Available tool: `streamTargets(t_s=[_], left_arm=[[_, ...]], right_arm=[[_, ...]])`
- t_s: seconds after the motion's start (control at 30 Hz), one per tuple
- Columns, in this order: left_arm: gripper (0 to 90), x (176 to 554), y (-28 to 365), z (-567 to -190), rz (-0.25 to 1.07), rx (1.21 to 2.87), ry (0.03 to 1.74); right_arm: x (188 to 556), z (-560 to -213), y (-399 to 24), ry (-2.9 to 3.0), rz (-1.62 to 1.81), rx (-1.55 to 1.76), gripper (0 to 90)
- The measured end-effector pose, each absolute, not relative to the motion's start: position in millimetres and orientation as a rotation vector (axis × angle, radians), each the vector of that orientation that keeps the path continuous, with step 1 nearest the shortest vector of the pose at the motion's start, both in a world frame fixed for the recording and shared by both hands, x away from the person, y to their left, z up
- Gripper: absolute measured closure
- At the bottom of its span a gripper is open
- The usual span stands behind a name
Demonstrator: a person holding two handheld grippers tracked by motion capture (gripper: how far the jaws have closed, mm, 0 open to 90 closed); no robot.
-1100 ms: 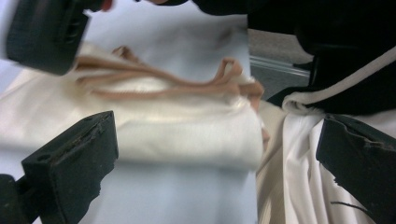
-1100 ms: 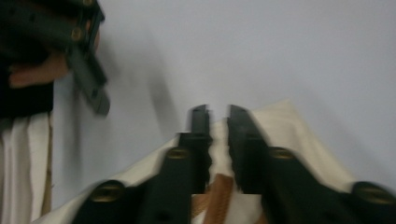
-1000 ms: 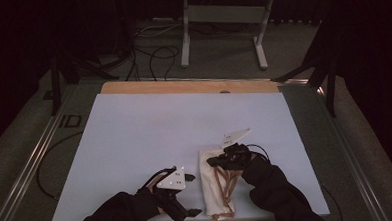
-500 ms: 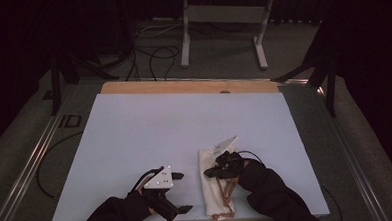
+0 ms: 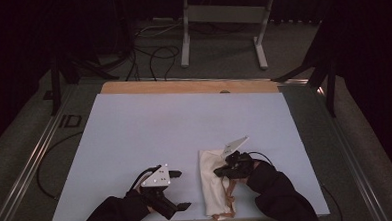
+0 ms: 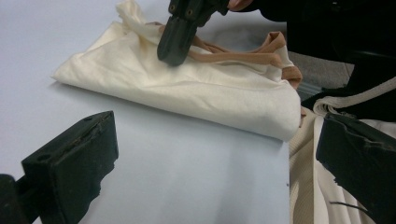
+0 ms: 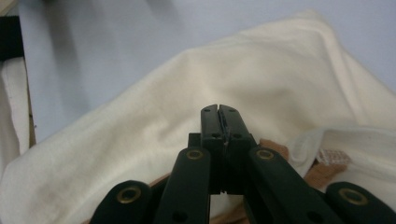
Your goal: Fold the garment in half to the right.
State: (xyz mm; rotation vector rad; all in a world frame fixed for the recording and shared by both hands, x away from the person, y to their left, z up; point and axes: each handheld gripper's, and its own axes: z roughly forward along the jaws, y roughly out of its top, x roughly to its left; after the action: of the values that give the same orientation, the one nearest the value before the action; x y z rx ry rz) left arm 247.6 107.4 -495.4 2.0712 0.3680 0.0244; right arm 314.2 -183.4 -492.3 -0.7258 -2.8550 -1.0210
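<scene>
So the pale blue table mat [image 5: 160, 132] has a folded cream cloth bag with tan straps [image 5: 213, 182] near its 5 o'clock corner, long axis running 12 to 6. The right gripper [image 5: 220, 172] sits on it, jaws clenched together with nothing visibly pinched. The left gripper [image 5: 180, 190] waits at the bag's 9 o'clock, jaws spread, empty.

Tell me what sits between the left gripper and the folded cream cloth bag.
Nothing: in the left gripper view, bare table surface runs from the open left gripper up to the cream bag. The high view shows the same bare gap.
</scene>
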Motion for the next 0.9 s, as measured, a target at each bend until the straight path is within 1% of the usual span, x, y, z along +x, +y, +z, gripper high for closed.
streamTargets(t_s=[0.57,0.9], left_arm=[[0.1,249,111,-494,0.039,2.066,0.374],[0.1,249,113,-495,0.045,2.052,0.39]], right_arm=[[305,-495,-242,-2.797,-1.1,-0.958,89.8],[300,-509,-263,-2.765,-1.082,-1.082,89.8]])
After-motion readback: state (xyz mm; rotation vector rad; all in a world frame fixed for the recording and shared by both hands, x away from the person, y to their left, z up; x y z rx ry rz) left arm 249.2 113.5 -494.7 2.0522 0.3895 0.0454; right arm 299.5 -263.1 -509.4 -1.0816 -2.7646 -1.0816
